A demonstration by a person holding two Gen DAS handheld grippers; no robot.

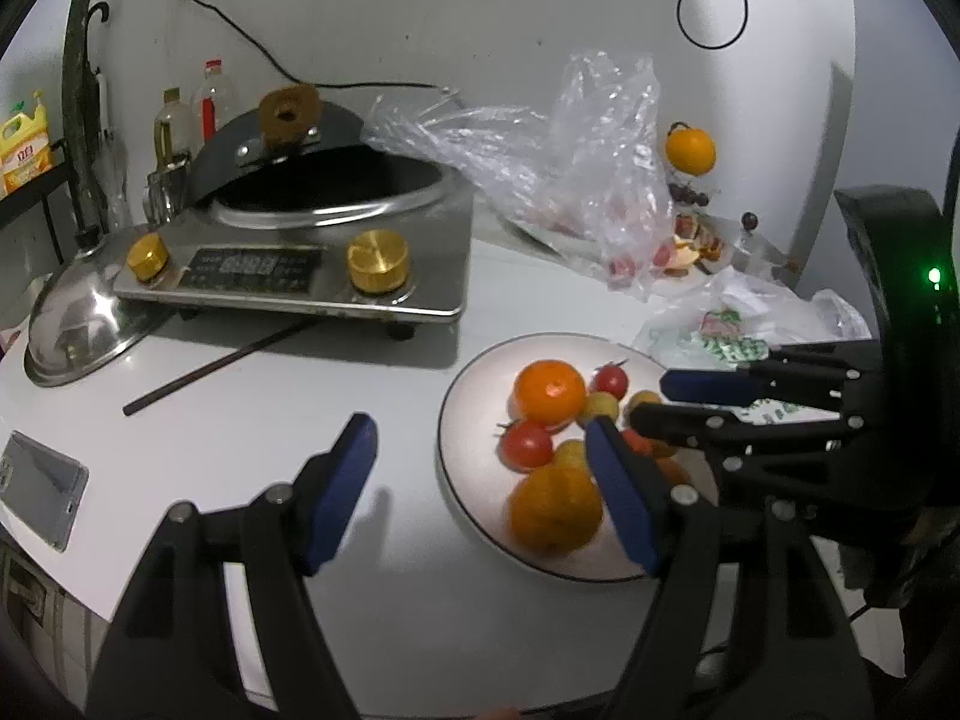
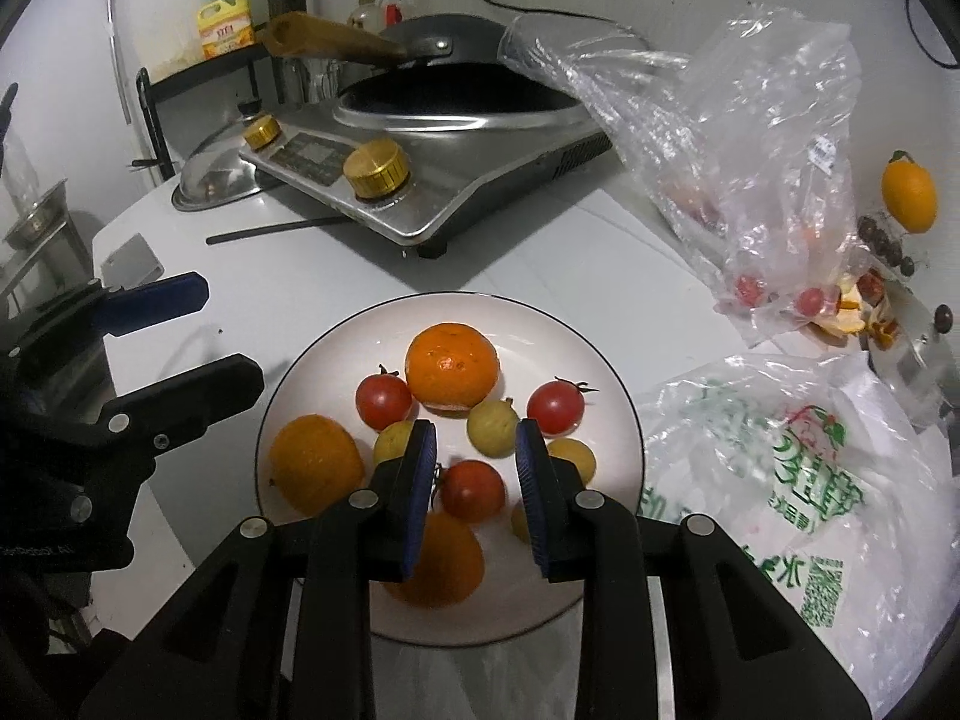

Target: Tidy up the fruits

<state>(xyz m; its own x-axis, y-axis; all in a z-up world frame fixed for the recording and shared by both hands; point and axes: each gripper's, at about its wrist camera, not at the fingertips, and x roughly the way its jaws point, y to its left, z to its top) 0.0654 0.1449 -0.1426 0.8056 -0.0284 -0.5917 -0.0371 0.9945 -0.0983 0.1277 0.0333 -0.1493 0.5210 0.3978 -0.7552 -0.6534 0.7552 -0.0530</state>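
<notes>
A white plate (image 2: 618,396) (image 1: 462,384) on the white table holds three oranges, one at the back (image 2: 453,366) (image 1: 549,390), three red cherry tomatoes such as one (image 2: 384,402), and several small yellow fruits (image 2: 492,426). My right gripper (image 2: 477,468) hovers over the plate's near half, jaws narrow, nothing pressed between the pads; a red tomato (image 2: 471,489) lies on the plate below the gap. My left gripper (image 1: 480,426) stands open and empty over the plate's left rim, its right finger (image 1: 618,492) above the near orange (image 1: 555,510). Each gripper appears in the other's view (image 1: 651,401) (image 2: 210,336).
An induction cooker (image 1: 288,264) with a wok stands behind. A clear plastic bag (image 2: 750,138) with tomatoes, a lone orange (image 2: 909,195) and a printed white bag (image 2: 780,480) lie to the right. A chopstick (image 1: 222,363), steel lid (image 1: 72,324) and phone (image 1: 39,492) lie left.
</notes>
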